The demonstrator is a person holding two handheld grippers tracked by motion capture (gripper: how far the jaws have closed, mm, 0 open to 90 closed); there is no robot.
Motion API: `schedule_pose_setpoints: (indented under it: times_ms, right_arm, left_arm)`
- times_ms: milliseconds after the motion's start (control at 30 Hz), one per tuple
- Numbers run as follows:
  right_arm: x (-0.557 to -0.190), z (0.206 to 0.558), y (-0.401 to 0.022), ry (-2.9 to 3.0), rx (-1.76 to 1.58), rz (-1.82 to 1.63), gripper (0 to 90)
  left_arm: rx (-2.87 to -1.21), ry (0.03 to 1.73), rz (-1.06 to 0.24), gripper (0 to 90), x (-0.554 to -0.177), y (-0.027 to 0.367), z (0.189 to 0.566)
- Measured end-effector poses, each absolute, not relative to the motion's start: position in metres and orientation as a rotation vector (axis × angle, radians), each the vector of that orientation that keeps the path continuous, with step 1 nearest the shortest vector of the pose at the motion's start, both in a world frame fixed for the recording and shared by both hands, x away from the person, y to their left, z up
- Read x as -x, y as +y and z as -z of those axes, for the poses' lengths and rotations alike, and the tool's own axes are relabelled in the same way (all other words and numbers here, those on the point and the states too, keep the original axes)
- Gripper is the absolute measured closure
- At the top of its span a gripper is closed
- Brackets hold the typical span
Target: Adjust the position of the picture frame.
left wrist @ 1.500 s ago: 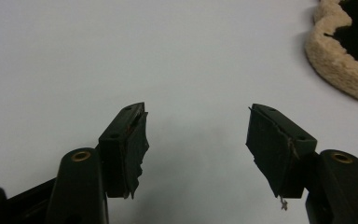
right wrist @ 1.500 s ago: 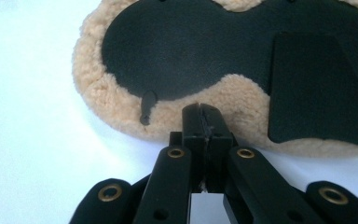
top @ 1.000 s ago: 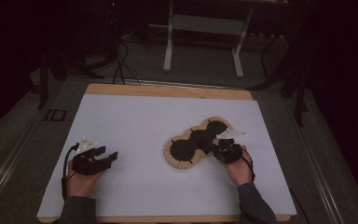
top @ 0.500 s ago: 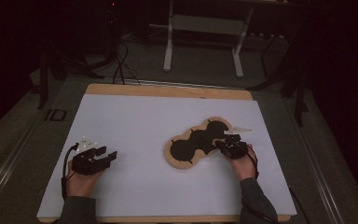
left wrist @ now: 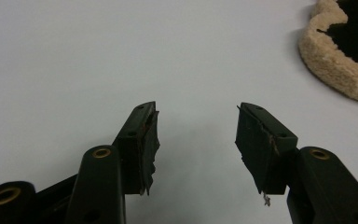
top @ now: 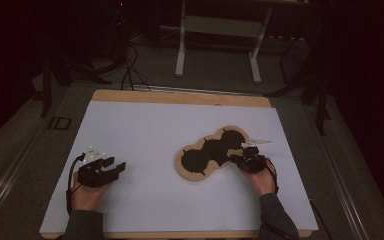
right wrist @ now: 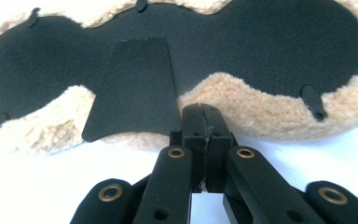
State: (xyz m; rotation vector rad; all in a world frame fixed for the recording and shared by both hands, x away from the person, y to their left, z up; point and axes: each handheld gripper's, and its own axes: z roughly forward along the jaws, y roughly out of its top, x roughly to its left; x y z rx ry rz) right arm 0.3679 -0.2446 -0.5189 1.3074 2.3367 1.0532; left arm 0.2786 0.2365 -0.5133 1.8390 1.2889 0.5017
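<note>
Dark floor, cables and a white frame stand lie beyond the far edge of the table [top: 180, 97], whose wooden top carries a pale sheet covering nearly its whole surface. Right of centre on that sheet rests the three-lobed pad with cream fleece border and black fabric centre [top: 211, 154], lying flat at a slant, well clear of every edge.

Your right gripper [right wrist: 204, 126] sits at the pad's right end. Its fingers are pressed fully together, just beside the fleece border and next to a flat black tab [right wrist: 135, 88] lying over the pad. Whether a thin edge is pinched between them cannot be told.

Your left gripper [left wrist: 196, 135] rests on the bare sheet near the left front; its fingers stand moderately apart with nothing between them, having just narrowed a little.

Treat the pad as light, soft and limp: expect it to fold and drape when lifted from one end. The fleece compresses, so take hold deep on the border rim or on a tab, not on the flat black centre.

Open room is ample between the two grippers and toward the far edge.
</note>
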Motion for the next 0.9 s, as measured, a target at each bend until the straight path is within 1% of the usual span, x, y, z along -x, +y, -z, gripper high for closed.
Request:
schedule_pose_setpoints:
  times_ms: [233,533,900]
  right_arm:
    - [-0.362,0.519,-0.232,2.382,-1.272,-1.087,90.0]
    - [-0.350,0.520,-0.206,2.453,-1.186,-1.112,90.0]
    - [-0.339,0.520,-0.176,2.528,-1.064,-1.106,90.0]
  left_arm:
    - [-1.836,1.286,-0.507,48.2,-0.279,0.236,0.513]
    - [-1.832,1.300,-0.502,48.6,-0.280,0.236,0.513]
    - [-1.851,1.299,-0.508,46.8,-0.282,0.231,0.514]
